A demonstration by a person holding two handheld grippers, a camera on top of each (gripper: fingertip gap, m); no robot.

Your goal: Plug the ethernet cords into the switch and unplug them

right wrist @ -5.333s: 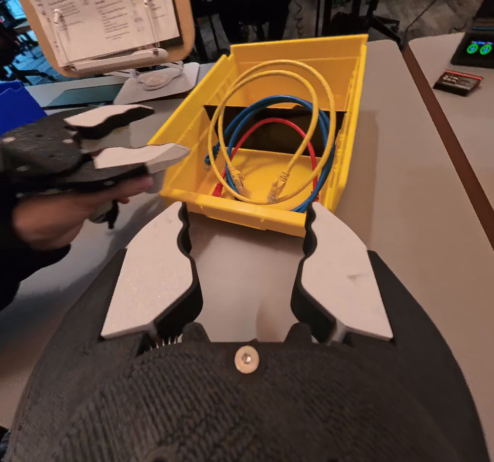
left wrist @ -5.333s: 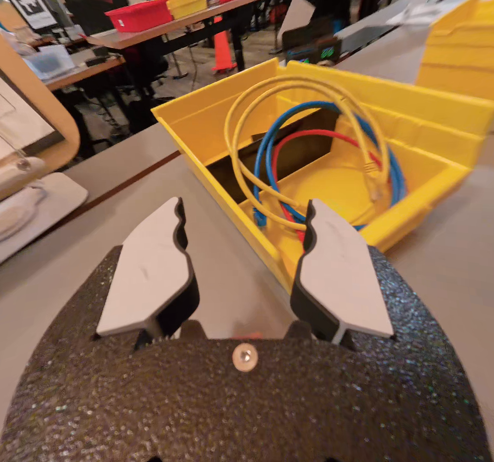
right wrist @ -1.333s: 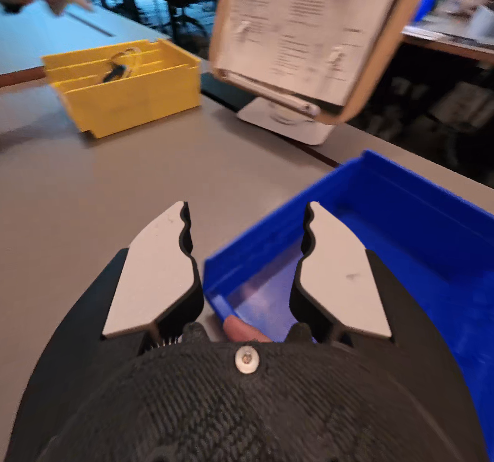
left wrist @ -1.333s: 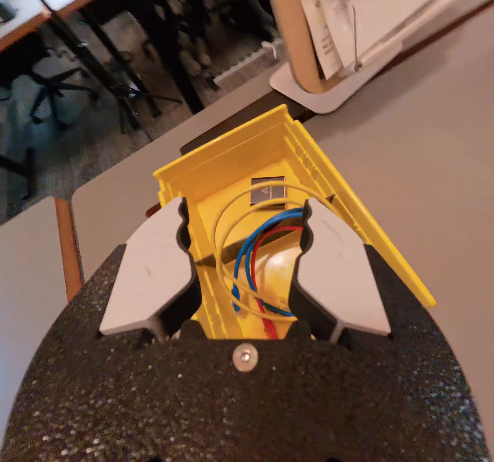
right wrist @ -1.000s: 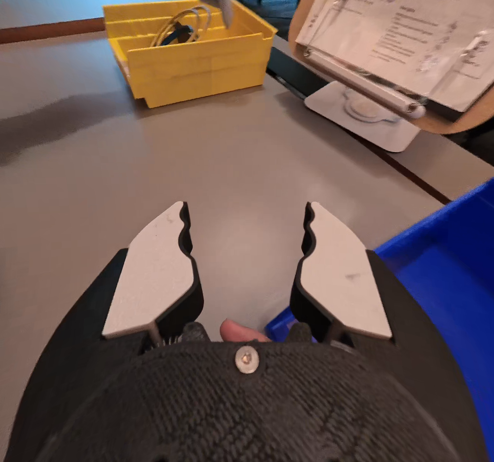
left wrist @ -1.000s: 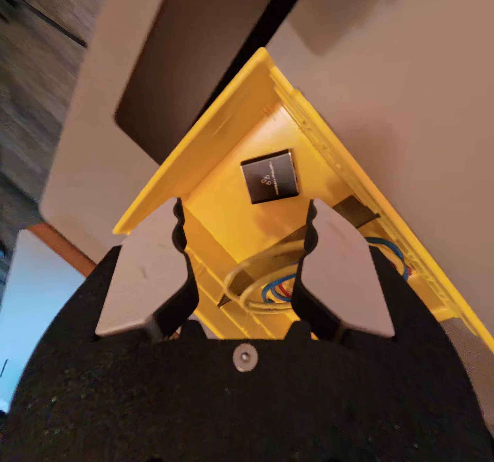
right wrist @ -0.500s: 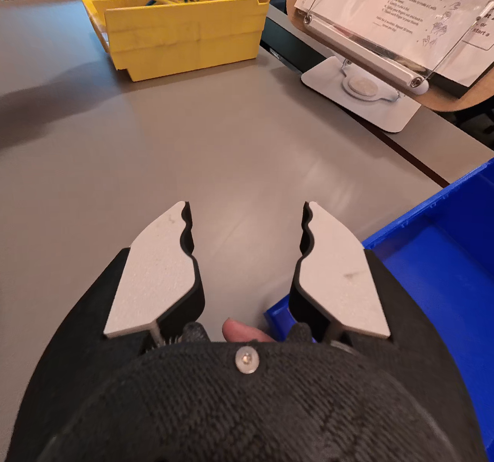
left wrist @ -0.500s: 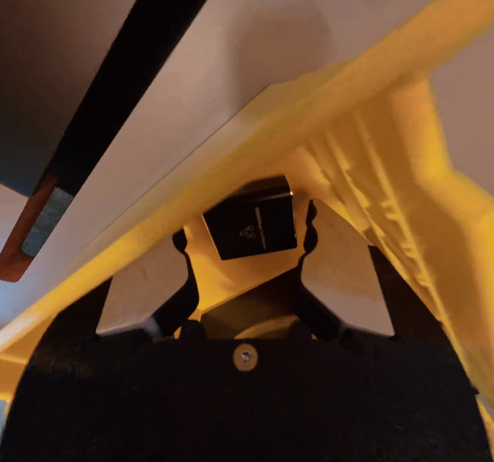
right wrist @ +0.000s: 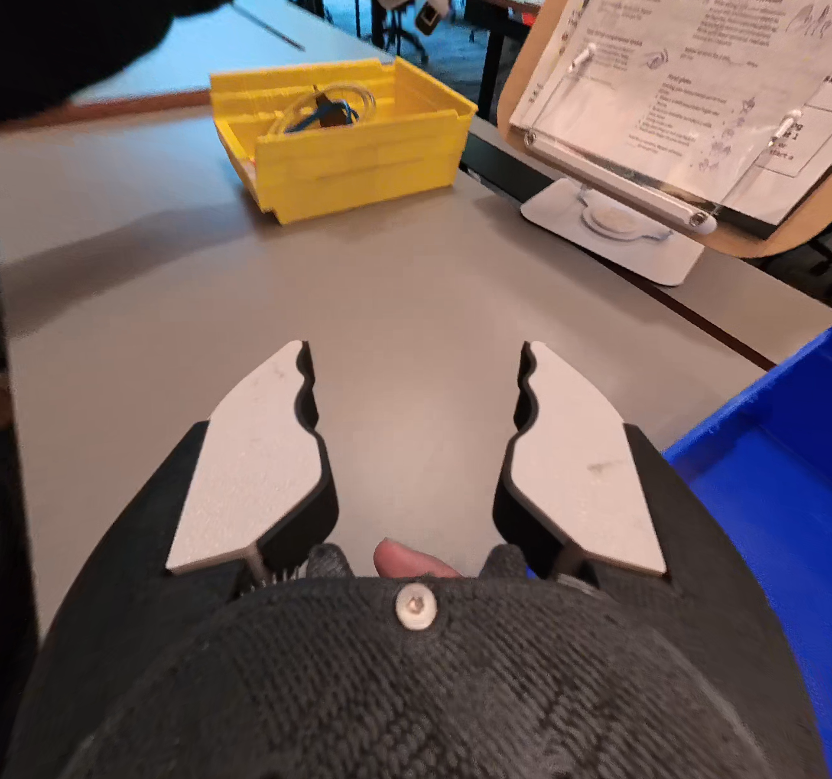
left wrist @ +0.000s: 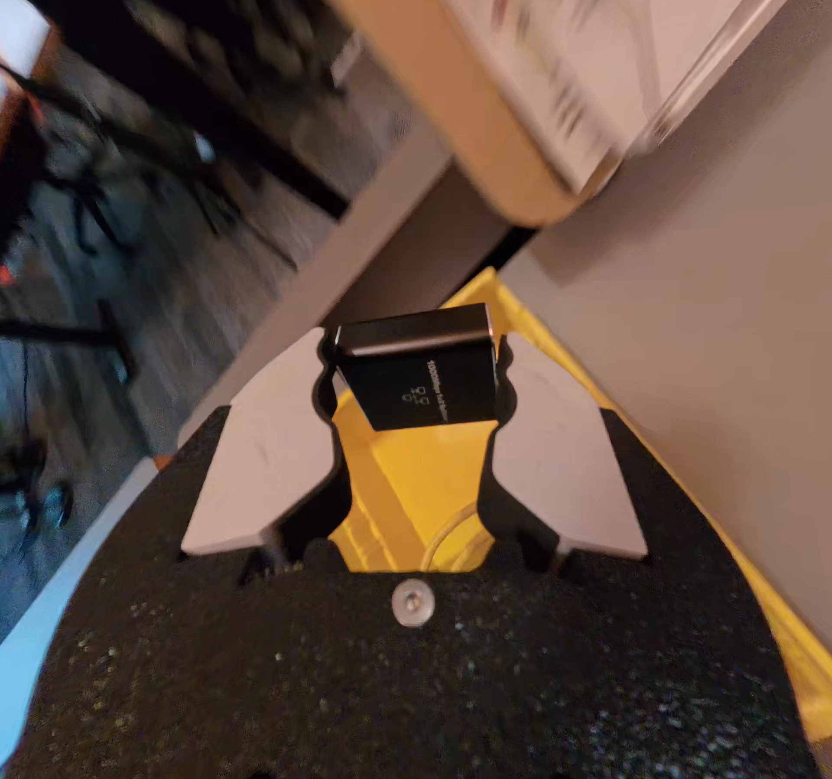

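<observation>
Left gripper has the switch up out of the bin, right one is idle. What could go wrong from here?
The left gripper pinches the black switch only at its fingertips, and the picture is motion-blurred, so it might twist or slip. The cords lie coiled together in the yellow bin; pulling one may drag the others.

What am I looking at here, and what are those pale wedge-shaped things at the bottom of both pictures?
No robot here: a person holds a two-fingered gripper in each hand, and each carries a camera looking out along its fingers. The pale wedges are those fingers. In the left view, the left gripper is shut on a small black switch, lifted above the yellow bin. In the right view, the right gripper is open and empty above the grey table. Farther off stands the same bin with coiled cords inside, a paper stand, and a blue bin at right.
</observation>
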